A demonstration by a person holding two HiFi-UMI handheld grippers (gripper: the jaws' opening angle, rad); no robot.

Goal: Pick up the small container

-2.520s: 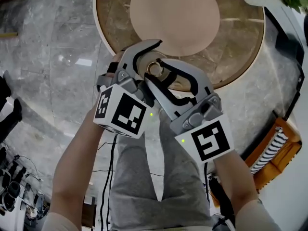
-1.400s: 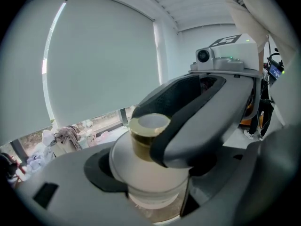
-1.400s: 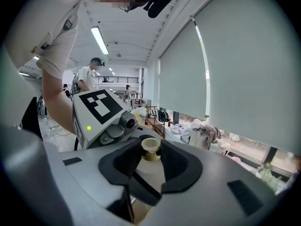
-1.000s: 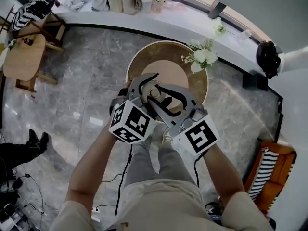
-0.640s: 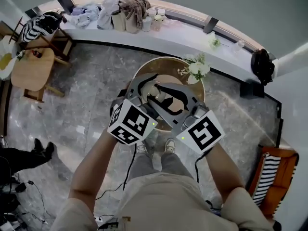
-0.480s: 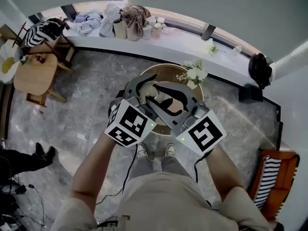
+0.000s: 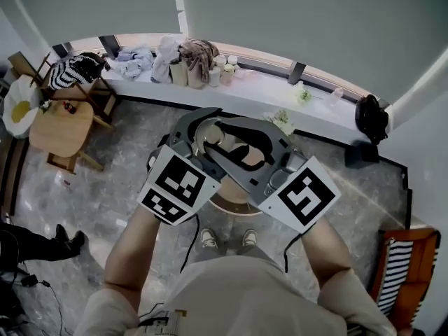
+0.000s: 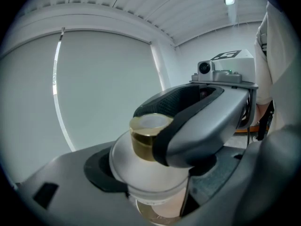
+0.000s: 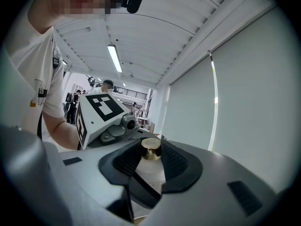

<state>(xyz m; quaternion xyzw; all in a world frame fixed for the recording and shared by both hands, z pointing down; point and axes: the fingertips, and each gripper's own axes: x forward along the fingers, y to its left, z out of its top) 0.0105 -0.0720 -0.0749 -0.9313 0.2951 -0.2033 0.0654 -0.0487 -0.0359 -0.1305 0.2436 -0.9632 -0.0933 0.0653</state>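
Gold and frosted white: the small container (image 8: 141,166) has a rounded, milky body and a short shiny gold neck with a pale top.
Axis: upright, with the neck pointing up and the long axis vertical.
Place: in mid-air above the round table (image 7: 234,205), between both tools.
Right gripper (image 9: 153,166): clenched on the container just under the neck.
Left gripper (image 8: 153,187): grasping the wide body, crossed with the right one.

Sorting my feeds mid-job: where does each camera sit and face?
Head view: on the head, facing steeply down; forearms, left gripper, right gripper show.
Left gripper view: on that gripper, along its fingers at the small container; shirt at right.
Right gripper view: on that gripper, toward the gold cap; arm at left.
Shared: both gripper views show the small container.
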